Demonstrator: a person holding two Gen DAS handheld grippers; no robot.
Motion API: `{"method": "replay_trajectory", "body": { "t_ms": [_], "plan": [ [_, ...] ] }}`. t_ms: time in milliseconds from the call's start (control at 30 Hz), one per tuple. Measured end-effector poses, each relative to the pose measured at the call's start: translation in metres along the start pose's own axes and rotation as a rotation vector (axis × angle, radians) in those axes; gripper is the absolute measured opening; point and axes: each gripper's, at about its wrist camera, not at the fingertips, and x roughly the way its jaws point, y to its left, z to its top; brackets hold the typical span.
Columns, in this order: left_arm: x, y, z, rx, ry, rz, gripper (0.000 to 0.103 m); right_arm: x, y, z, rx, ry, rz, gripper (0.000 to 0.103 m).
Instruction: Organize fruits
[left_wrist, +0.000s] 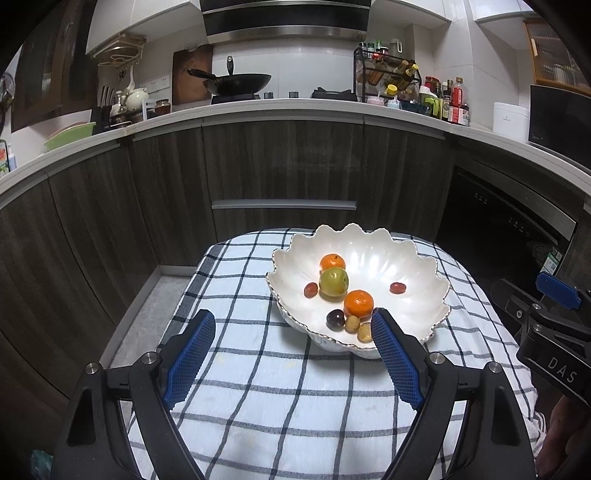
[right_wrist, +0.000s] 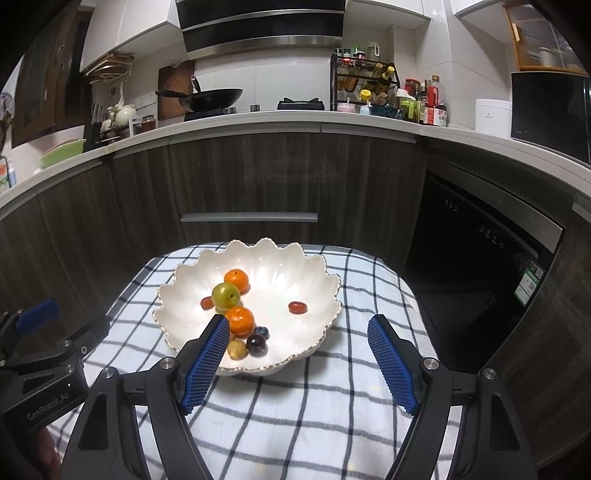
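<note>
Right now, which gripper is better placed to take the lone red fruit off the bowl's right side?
Right. The right gripper, open and empty, sits on the side of the bowl where the red fruit lies; the left gripper lines up with the bowl's left edge.

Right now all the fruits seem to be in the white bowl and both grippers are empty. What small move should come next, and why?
Probably draw both grippers back a little and stop. The left gripper and right gripper stand open and empty over the checked cloth, and the oranges, green fruit and small fruits all lie inside the bowl. No fruit shows outside it.
</note>
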Motion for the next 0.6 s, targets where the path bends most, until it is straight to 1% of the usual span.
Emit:
{"method": "replay_trajectory", "body": {
  "t_ms": [600],
  "plan": [
    [-0.034,0.0,-0.013,0.005,-0.038,0.001,0.087,-0.035,-0.002,-0.015,0.012,-0.028,-0.015,0.078]
  ]
}}
